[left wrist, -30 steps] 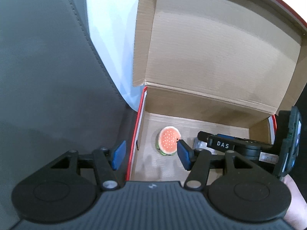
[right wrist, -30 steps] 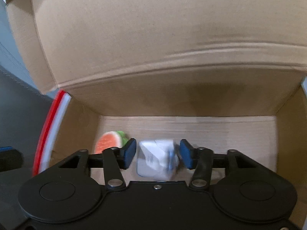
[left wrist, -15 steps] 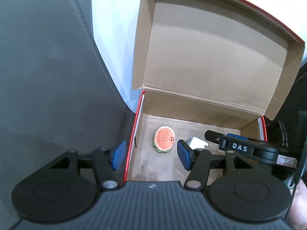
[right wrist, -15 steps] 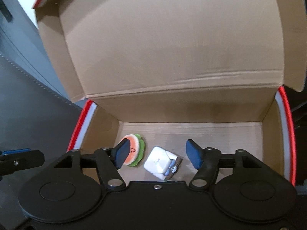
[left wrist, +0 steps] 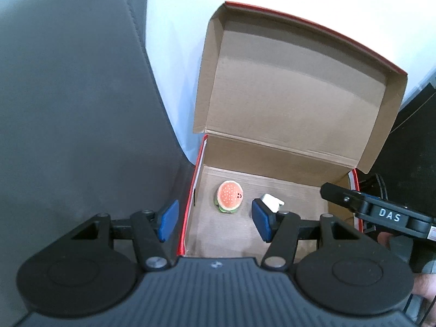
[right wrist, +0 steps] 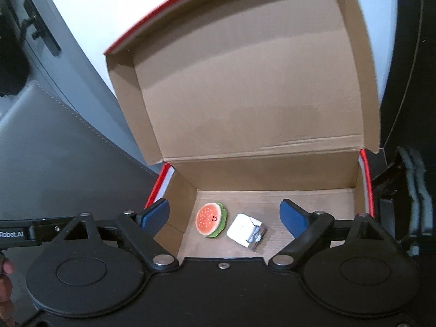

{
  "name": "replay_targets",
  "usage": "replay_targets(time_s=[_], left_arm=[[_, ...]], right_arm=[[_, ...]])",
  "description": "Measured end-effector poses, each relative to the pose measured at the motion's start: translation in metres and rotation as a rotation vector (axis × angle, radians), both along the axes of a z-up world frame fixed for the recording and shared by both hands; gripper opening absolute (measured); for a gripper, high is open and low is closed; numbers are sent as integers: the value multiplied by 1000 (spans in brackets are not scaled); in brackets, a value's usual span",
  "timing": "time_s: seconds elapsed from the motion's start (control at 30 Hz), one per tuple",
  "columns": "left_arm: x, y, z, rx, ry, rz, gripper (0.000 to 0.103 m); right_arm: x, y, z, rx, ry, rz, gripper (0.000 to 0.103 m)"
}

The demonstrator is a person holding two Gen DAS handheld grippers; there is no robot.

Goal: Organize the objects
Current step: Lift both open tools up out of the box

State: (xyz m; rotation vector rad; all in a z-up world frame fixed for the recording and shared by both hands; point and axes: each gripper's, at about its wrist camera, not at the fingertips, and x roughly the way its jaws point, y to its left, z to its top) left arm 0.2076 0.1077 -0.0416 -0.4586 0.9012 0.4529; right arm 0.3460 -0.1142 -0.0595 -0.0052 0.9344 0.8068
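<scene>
Both claws were spread wide and carrying nothing. Right gripper (right wrist: 224, 216) hung above the near edge of the cardboard box (right wrist: 272, 188), its blue pads (right wrist: 293, 218) set far apart, one over the box's left wall and the other over the floor of the box. Down between them on the box floor lay the two items: the burger toy (right wrist: 211, 220), red-orange top with pale dots and a tiny smiley, green rim showing beneath, sat toward the box's left wall. Just beside it, on the side away from that wall, rested the white charger block (right wrist: 246, 231), tilted at an angle, its metallic end turned toward the near edge; whether the two touched could not be told.

Left gripper (left wrist: 215, 219) hovered at the box's left wall, pads also well apart: the left pad (left wrist: 169, 219) was outside the box over the dark grey surface (left wrist: 68, 109), the right pad over the box floor, covering part of the charger (left wrist: 271, 200). The burger (left wrist: 229, 200) showed in the gap between them, inside the box. The lid (left wrist: 299, 90) stood open and upright behind the box floor, red along its outer edge. The right gripper's black arm (left wrist: 381, 212) reached in from the box's right wall.
</scene>
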Motion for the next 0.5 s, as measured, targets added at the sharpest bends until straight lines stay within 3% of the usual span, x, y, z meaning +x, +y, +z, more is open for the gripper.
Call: replay_targets(time_s=[0.3,0.5], left_arm=[[-28,-14,15,3,-10,-11,58],[-46,-24,24,1,-28,-32,59]], right_arm=[[-20,-19,20,44,-12,-21,90],[-43,-40,37,82,-10,-18,103]])
